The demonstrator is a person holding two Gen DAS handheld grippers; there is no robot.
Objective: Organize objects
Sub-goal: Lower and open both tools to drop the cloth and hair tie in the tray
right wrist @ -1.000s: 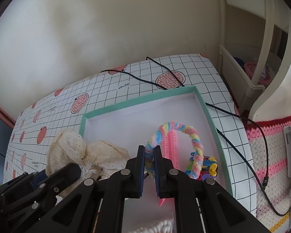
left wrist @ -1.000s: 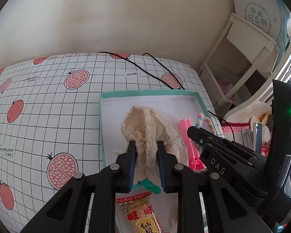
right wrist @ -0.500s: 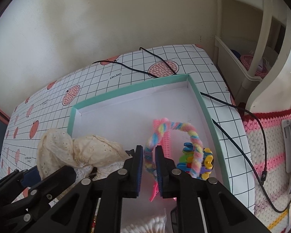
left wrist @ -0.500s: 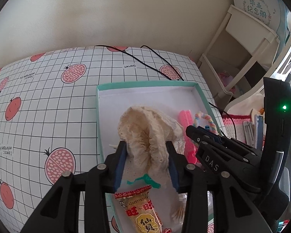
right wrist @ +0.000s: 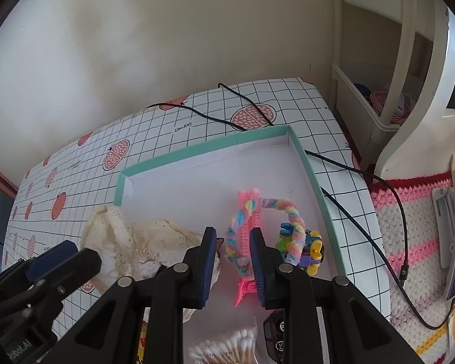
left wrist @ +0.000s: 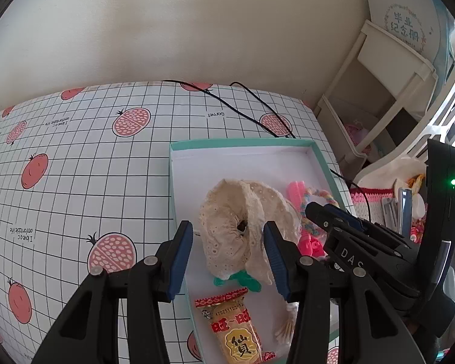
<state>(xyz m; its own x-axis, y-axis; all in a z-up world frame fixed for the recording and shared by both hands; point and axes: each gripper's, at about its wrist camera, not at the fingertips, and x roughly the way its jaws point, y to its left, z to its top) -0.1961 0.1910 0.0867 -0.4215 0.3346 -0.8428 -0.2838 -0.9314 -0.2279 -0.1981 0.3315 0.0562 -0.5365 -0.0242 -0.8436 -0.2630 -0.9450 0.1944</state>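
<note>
Both jaws have just been opening, freeing the lace cloth [left wrist: 245,227] and the braided loop [right wrist: 291,224]. Our left gripper [left wrist: 229,250] stands half open and our right gripper [right wrist: 233,261] narrowly open, neither holding anything. On lifting away we might snag the lace on a pad and drag it from the teal tray [left wrist: 242,144].

Cream lace cloth [left wrist: 242,230], fuzzy braid [right wrist: 291,209], matt card box [left wrist: 239,144]

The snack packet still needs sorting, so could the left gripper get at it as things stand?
Probably yes. The snack packet lies uncovered in the tray, just below the open left gripper; only the lace cloth between its fingers sits close.
</note>
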